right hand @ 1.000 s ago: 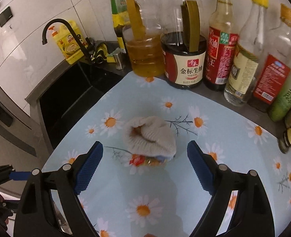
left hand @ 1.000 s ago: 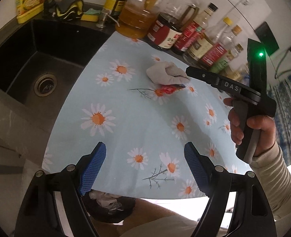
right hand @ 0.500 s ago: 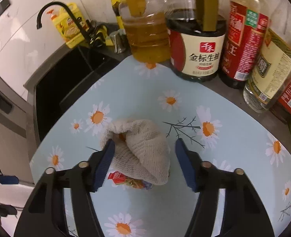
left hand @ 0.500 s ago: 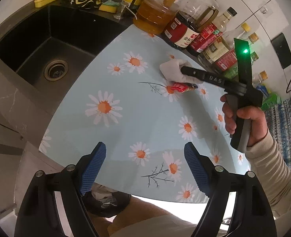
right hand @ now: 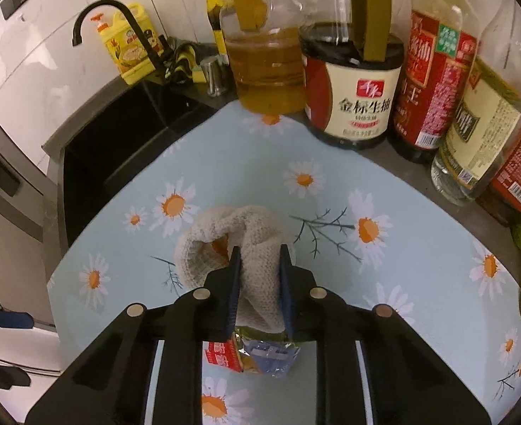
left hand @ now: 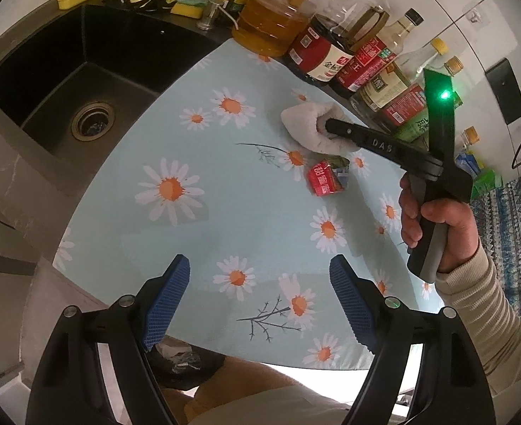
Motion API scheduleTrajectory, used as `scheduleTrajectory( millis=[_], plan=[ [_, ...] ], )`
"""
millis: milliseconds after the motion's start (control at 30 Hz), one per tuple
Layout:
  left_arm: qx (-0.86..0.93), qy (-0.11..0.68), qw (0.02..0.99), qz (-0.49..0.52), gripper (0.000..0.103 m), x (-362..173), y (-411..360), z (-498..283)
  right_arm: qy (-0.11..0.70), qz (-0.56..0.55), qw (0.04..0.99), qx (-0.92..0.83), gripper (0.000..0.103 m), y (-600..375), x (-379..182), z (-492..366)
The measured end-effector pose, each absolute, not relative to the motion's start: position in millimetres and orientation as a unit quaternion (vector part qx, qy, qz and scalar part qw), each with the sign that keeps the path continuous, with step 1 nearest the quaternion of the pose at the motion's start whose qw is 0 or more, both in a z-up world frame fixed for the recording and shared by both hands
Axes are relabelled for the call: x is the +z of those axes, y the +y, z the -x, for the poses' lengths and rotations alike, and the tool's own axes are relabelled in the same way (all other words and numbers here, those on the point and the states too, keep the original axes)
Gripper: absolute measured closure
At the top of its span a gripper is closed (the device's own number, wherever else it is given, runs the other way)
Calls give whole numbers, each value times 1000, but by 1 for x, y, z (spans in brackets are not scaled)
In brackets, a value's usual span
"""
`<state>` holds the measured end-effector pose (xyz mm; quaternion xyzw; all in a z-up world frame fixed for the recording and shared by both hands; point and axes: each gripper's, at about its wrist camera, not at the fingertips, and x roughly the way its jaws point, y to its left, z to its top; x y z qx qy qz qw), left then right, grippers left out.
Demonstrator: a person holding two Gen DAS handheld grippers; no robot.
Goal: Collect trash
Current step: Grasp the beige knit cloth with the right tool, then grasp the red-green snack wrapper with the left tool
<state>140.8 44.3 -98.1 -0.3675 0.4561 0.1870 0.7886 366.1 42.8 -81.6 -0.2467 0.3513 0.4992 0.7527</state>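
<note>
A daisy-print tablecloth (left hand: 246, 212) covers the counter, with a black sink (left hand: 83, 81) to one side and a row of bottles (right hand: 434, 81) along its back edge — an oil jug (right hand: 267, 74), a soy sauce jug (right hand: 356, 99) and smaller ones beside them. On the cloth lies a crumpled off-white rag (right hand: 253, 265), and just beside it, on the near side, a small red snack wrapper (left hand: 326, 179) rests flat on the tablecloth. The right gripper (right hand: 258, 276) has its jaws closed tight around a fold of the rag, pinching it between the blue pads (right hand: 233, 283). The left gripper (left hand: 260, 304) hovers over the near edge of the tablecloth, well apart from the rag and wrapper — its jaws spread wide with nothing between them.
</note>
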Motion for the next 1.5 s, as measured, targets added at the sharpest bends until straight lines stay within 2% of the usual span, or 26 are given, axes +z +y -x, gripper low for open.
scheduleTrajectory(
  millis=[433, 633, 800, 833, 867, 900, 1133, 1500],
  plan=[
    [146, 468, 804, 336, 24, -95, 29, -176, 298, 183, 789, 505, 82, -7, -15, -355],
    [125, 479, 813, 307, 24, -92, 23, -214, 304, 164, 802, 487, 82, -50, -4, -355],
    [101, 489, 822, 274, 24, -91, 17, -251, 315, 149, 817, 459, 82, -93, -7, -362],
    [93, 491, 823, 269, 22, -92, 16, -261, 319, 145, 821, 452, 82, -102, -8, -364],
    [88, 492, 824, 266, 16, -93, 15, -266, 321, 141, 824, 446, 82, -111, -9, -366],
    [84, 495, 825, 259, 15, -95, 14, -276, 324, 136, 827, 440, 82, -118, -11, -368],
    [78, 523, 819, 222, 15, -116, 7, -317, 348, 99, 840, 404, 82, -172, -24, -378],
    [95, 559, 799, 198, 15, -150, 15, -344, 375, 65, 838, 392, 82, -204, -46, -379]
  ],
)
